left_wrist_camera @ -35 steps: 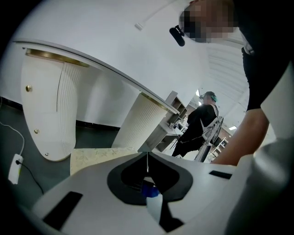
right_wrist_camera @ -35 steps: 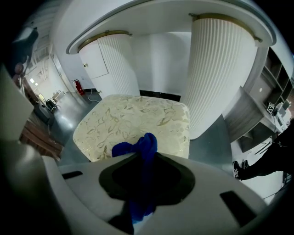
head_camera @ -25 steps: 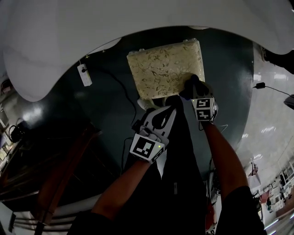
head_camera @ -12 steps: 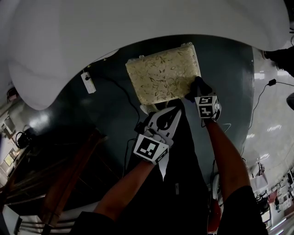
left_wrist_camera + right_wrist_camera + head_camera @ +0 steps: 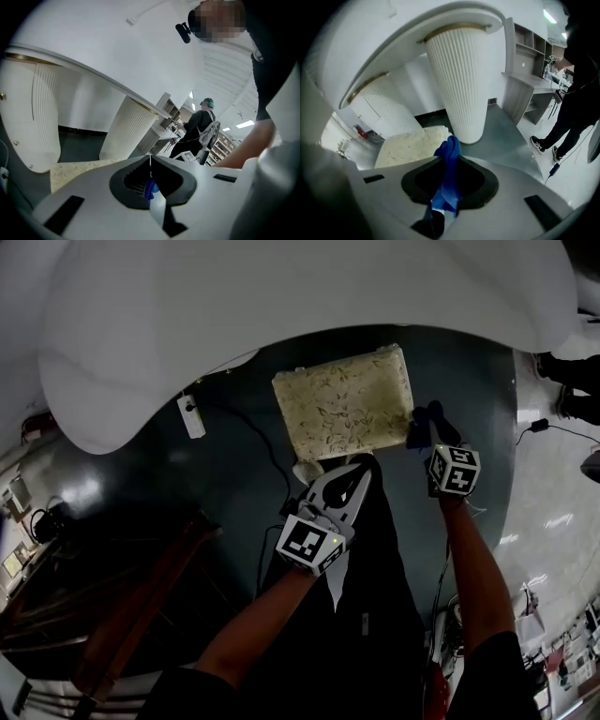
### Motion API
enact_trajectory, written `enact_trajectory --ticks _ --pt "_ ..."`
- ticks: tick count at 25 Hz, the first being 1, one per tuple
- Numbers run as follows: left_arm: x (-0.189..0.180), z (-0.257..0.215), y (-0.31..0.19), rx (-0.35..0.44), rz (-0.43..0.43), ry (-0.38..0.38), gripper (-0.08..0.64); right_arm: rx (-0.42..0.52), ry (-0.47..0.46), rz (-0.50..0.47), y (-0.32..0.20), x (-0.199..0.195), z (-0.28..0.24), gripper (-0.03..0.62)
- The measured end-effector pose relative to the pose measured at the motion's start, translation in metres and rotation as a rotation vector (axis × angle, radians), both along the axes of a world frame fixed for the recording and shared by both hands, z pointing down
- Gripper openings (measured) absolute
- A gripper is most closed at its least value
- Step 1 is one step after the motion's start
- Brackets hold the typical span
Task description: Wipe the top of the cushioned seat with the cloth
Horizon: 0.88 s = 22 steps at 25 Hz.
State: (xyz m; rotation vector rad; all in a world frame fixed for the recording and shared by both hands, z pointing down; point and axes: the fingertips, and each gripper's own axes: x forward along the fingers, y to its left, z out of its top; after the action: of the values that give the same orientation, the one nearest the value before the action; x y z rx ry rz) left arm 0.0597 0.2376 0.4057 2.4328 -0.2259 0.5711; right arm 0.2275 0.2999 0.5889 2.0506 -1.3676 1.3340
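Your right gripper (image 5: 427, 432) has slid off the seat (image 5: 342, 404) since a second ago. Then it pressed the near right corner; now it hangs just beside the right edge, jaws clamped on the blue cloth (image 5: 449, 150). That looks like the end of a stroke, so you need to bring the cloth back onto the top.

The seat sits on the dark floor. Your left gripper (image 5: 150, 161) waits before its near edge, jaws together. A small blue scrap shows in their hollow; what it is, you cannot tell. In the dim head view the cloth is only a dark lump.
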Motion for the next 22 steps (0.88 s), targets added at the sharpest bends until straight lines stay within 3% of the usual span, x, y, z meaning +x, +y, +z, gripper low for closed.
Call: enact_trajectory --ticks 5,11,14,17,22 --pt "-0.011 -0.058 -0.025 0.053 -0.033 0.032 0.020 0.184 -0.002 -0.017 -0.027 -0.025 -0.116 0.098" --pt "-0.031 -0.154 -0.063 0.151 -0.027 0.031 0.020 0.290 0.087 -0.057 -0.062 -0.070 -0.277 0.098" --pt "-0.049 -0.193 -0.090 0.182 -0.073 0.025 0.017 0.384 0.148 -0.098 -0.088 -0.094 -0.356 0.098" --pt "-0.079 -0.231 -0.108 0.187 -0.133 0.010 0.017 0.465 0.153 -0.142 -0.102 -0.132 -0.419 0.098" --pt "-0.102 -0.319 -0.118 0.293 -0.183 0.044 0.017 0.536 0.135 -0.081 -0.114 -0.165 -0.507 0.098"
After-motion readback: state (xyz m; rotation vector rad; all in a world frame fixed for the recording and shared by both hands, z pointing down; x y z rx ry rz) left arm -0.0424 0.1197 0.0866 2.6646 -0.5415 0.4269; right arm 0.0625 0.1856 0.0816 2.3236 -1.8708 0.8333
